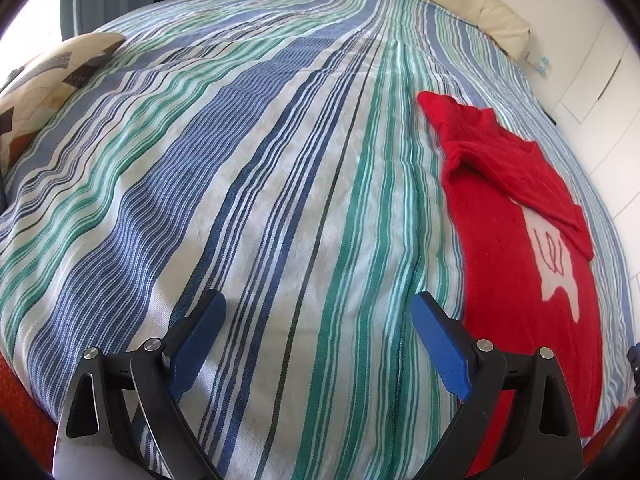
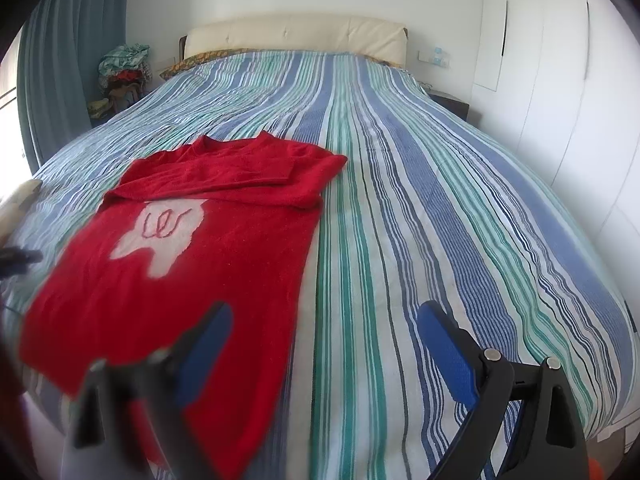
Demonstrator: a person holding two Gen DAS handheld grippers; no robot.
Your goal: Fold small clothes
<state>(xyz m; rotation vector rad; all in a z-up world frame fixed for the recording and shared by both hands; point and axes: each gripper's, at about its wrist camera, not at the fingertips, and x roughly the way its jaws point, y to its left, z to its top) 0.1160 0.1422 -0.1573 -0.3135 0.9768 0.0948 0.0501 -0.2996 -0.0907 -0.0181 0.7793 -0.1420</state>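
A small red sweater [image 2: 192, 264] with a white patch on its front lies flat on the striped bedspread [image 2: 420, 208]. Both sleeves are folded across its chest. In the left wrist view the sweater [image 1: 520, 240] lies at the right. My left gripper [image 1: 318, 308] is open and empty above bare bedspread [image 1: 240, 200], left of the sweater. My right gripper [image 2: 324, 320] is open and empty above the sweater's right hem corner; its left finger [image 2: 204, 344] is over the red fabric, its right finger [image 2: 448, 344] over the bedspread.
A cream headboard [image 2: 296, 36] stands at the far end. A patterned pillow [image 1: 44, 80] lies at the left edge. A pile of clothes [image 2: 124, 72] sits beside the bed by a blue curtain [image 2: 72, 60]. White wardrobe doors [image 2: 560, 80] line the right side.
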